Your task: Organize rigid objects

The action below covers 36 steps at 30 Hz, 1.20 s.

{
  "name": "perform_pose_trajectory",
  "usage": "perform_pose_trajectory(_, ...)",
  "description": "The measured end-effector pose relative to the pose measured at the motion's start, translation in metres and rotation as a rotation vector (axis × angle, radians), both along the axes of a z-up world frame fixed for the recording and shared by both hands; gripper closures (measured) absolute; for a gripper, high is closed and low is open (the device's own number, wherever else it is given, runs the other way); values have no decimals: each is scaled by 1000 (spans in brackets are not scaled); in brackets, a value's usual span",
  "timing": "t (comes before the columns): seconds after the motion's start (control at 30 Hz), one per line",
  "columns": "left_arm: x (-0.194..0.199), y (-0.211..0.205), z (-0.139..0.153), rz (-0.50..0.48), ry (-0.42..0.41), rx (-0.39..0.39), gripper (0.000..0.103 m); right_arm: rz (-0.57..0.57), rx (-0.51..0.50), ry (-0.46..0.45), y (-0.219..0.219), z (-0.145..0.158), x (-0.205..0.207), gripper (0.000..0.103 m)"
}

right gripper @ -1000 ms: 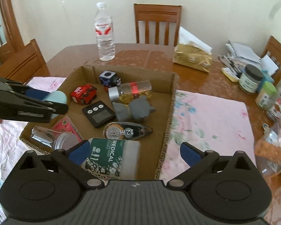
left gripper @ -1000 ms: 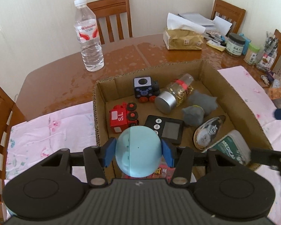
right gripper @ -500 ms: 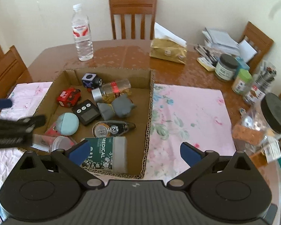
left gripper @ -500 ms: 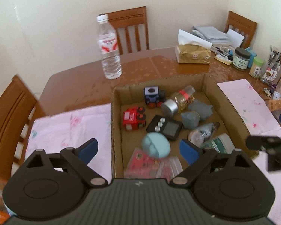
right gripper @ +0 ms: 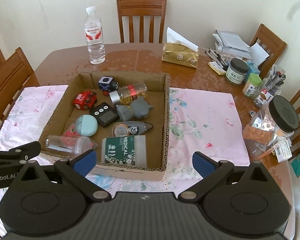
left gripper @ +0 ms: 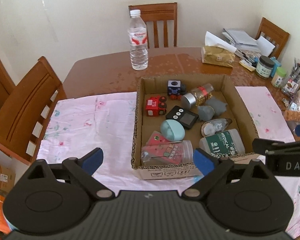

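Both grippers hang above the near edge of the cardboard box (left gripper: pixel 238 100) on the counter (left gripper: pixel 102 76). The left gripper (left gripper: pixel 148 160) has its fingers spread wide, holding nothing; the right gripper (right gripper: pixel 143 161) likewise. The pale blue egg-shaped capsule (left gripper: pixel 172 130) lies inside the box, apparently resting partly on a red card (left gripper: pixel 156 140), beside the black timer (left gripper: pixel 182 117) and near the red toy train (left gripper: pixel 156 105).

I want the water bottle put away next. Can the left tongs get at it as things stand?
Probably yes. The left tongs are open and empty, and the water bottle stands alone on bare table beyond the cardboard box, so they must pass over it.
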<state>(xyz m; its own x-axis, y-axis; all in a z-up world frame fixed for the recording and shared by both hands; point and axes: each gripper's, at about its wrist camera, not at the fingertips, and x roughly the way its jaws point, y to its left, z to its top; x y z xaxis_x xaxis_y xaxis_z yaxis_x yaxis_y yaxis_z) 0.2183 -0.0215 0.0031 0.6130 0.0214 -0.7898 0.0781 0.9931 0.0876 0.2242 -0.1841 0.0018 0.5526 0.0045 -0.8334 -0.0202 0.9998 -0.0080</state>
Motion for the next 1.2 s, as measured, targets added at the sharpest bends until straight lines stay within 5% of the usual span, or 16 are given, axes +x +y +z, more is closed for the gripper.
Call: perform_pose_trajectory(1.2,-12,-2,13,27,-13,-1,7,-9,12,-16,3,10,-13,0)
